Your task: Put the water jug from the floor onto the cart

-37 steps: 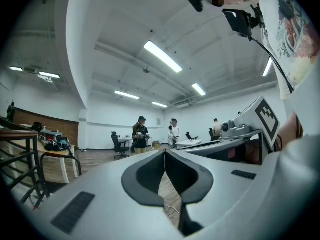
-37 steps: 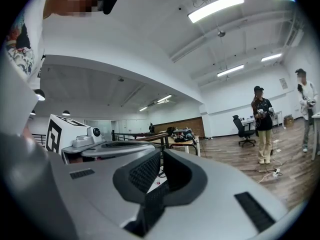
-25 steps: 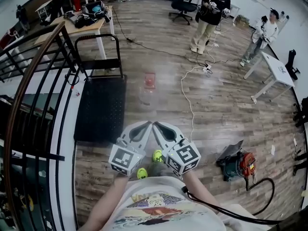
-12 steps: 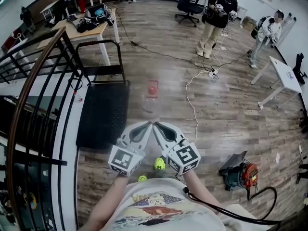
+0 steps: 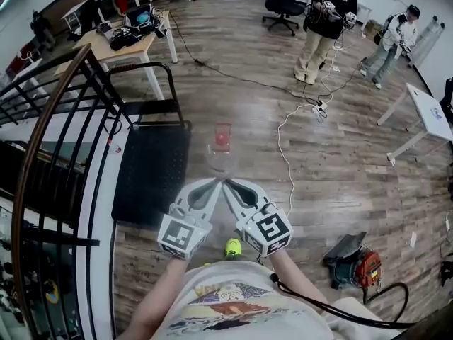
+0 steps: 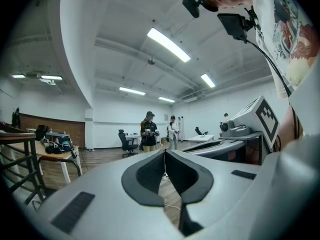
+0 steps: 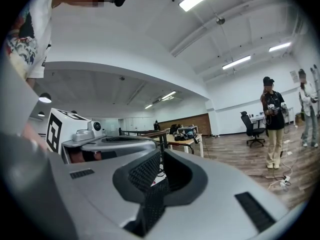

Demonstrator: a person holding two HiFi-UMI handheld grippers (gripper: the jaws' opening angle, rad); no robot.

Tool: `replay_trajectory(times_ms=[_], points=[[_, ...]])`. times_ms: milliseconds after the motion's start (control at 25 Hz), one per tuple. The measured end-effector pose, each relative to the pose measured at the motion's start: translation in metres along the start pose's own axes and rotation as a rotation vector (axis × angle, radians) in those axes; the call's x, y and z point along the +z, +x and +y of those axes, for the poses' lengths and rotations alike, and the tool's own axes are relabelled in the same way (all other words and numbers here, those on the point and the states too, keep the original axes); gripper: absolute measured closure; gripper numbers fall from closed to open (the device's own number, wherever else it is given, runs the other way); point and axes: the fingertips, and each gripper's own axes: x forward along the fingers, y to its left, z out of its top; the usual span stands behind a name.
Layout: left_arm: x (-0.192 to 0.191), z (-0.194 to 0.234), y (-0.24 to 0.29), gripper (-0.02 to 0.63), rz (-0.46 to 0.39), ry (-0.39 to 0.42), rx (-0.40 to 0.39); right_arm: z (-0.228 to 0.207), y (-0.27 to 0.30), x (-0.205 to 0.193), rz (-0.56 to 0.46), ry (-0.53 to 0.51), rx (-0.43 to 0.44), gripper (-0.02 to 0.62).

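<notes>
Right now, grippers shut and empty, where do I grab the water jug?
Probably the neck under the red cap, one gripper from each side. The water jug looks upright beside the cart; its clear body seems too wide for the jaws. Left gripper and right gripper must open first.

Wood plank floor [image 5: 354, 161] here. The clear water jug [image 5: 221, 154] with the red cap stands right on it, just beside the black flat cart [image 5: 150, 172]. A white cable [image 5: 280, 144] snakes across the boards, and a red and teal machine [image 5: 356, 264] sits off right.
</notes>
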Motion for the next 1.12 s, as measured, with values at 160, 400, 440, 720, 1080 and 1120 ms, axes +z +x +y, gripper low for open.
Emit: replay_trajectory(times_ms=[160, 400, 440, 720, 1080, 1120], points=[[-0.004, 0.005, 0.024, 0.594, 0.013, -0.001, 0.013, -0.025, 0.008, -0.001, 0.013, -0.004, 0.018, 0.563], [-0.01, 0.009, 0.046, 0.594, 0.033, -0.002, 0.024, -0.047, 0.014, -0.005, 0.024, 0.007, 0.038, 0.563], [-0.01, 0.011, 0.049, 0.594, 0.029, 0.0, 0.022, -0.049, 0.016, -0.006, 0.026, 0.013, 0.041, 0.564], [-0.019, 0.025, 0.066, 0.594, 0.069, 0.015, 0.026, -0.067, 0.032, -0.01, 0.043, 0.027, 0.039, 0.564], [-0.017, 0.058, 0.102, 0.594, 0.053, 0.048, -0.022, -0.101, 0.066, -0.004, 0.051, 0.02, -0.014, 0.563], [-0.018, 0.065, 0.106, 0.593, 0.055, 0.059, -0.028, -0.105, 0.072, -0.003, 0.051, 0.017, -0.02, 0.563]])
